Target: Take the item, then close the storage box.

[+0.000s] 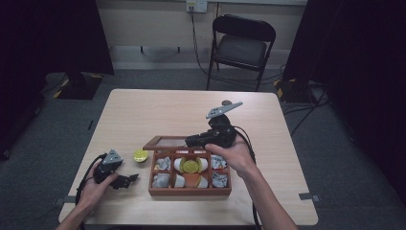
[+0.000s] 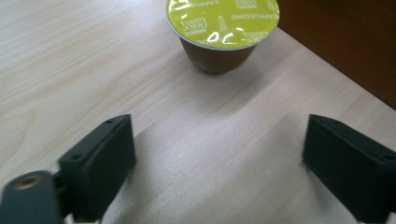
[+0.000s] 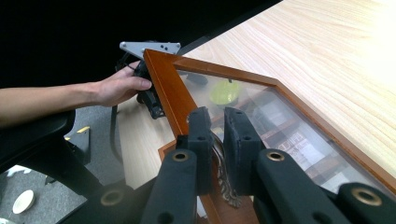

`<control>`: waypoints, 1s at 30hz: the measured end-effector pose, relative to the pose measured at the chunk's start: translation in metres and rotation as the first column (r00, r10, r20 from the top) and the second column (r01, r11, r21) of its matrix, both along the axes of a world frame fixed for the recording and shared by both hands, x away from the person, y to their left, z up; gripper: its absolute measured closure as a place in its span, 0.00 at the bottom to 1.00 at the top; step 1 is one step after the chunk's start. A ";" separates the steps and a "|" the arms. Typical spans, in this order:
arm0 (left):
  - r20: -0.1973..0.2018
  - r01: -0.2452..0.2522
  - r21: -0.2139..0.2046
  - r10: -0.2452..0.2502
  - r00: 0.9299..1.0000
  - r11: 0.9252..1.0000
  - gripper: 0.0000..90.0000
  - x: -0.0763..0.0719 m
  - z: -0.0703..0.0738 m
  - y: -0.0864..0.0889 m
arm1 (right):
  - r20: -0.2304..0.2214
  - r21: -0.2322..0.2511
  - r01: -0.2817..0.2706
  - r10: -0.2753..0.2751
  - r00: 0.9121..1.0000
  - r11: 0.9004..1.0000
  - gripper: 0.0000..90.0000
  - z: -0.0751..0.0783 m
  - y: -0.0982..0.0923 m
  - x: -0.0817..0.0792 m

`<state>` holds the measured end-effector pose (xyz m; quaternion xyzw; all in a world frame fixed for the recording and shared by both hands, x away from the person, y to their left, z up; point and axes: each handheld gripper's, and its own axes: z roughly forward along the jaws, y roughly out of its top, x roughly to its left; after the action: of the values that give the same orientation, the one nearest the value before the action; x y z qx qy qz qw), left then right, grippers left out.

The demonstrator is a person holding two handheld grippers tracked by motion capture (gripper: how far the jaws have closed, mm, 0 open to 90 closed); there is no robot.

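Capsule on the counter, box lid held up.

Left hand-held gripper (image 2: 219,158) sits low over the counter (image 1: 143,115) with its jaws spread wide and nothing between them; I see the yellow-lidded coffee capsule (image 2: 222,32) standing upright just ahead of the tips, clear of both pads. From the high view that capsule (image 1: 140,155) stands between my left hand-held gripper (image 1: 125,179) and the wooden box (image 1: 189,190), just beside the box's left wall. My right hand-held gripper (image 3: 215,135) is pinched narrow on a small ornate metal clasp (image 3: 225,179) at the edge of the glass-paned lid (image 3: 168,88), holding the lid tilted open above the box. Inside, grey wrapped pieces and another yellow capsule (image 1: 190,166) fill the compartments.
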<state>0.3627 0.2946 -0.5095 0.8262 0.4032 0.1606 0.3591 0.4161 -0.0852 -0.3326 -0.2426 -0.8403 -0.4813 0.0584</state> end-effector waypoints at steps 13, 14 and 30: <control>-0.008 0.008 0.003 -0.008 1.000 1.000 0.03 0.001 0.000 -0.002 | 0.012 -0.022 -0.004 0.004 1.000 1.000 0.91 -0.003 0.001 -0.007; -0.011 0.012 0.003 -0.012 1.000 1.000 0.03 0.001 0.000 -0.002 | 0.012 -0.025 -0.005 0.005 1.000 1.000 0.91 -0.003 0.002 -0.007; -0.011 0.011 0.007 -0.010 1.000 1.000 0.02 0.001 0.000 -0.003 | 0.033 -0.048 -0.029 0.031 0.999 0.998 0.91 -0.010 0.003 -0.015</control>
<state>0.3638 0.2921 -0.5099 0.8305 0.4003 0.1556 0.3548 0.4008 -0.0826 -0.3424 -0.2232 -0.8560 -0.4641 0.0456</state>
